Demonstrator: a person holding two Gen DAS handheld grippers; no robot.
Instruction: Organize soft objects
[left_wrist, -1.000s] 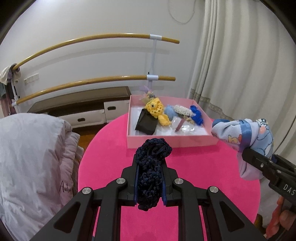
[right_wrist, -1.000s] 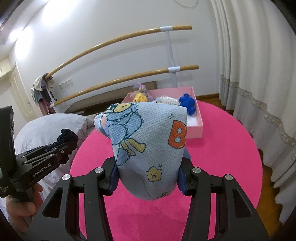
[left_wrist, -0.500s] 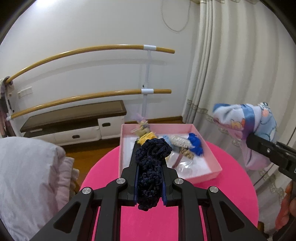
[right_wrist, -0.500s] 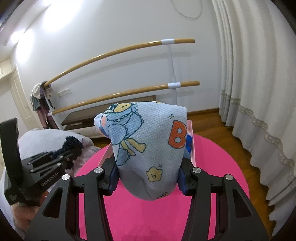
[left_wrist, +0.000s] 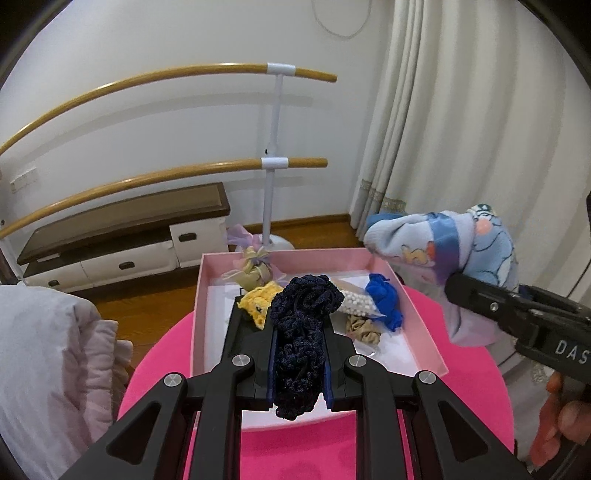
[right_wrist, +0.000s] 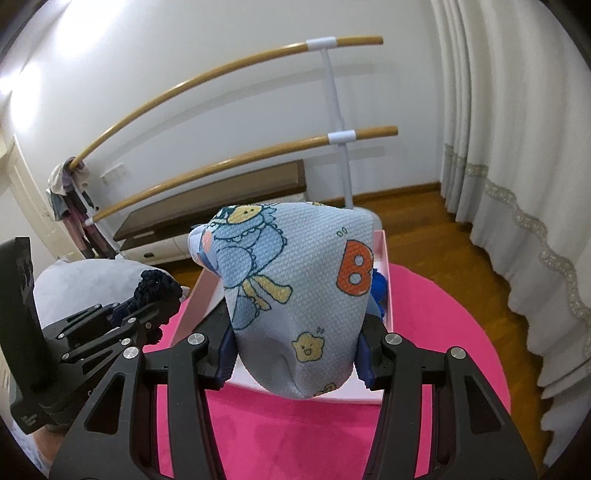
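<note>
The right gripper (left_wrist: 461, 291) body reads "DAS", cut off at the frame edge; the printed cloth (right_wrist: 299, 295) bears an orange "B".

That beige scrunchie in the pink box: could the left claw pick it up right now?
Probably not: the left claw is already shut on a navy knitted scrunchie, so nothing else fits. The beige scrunchie lies uncovered in the pink box.
</note>
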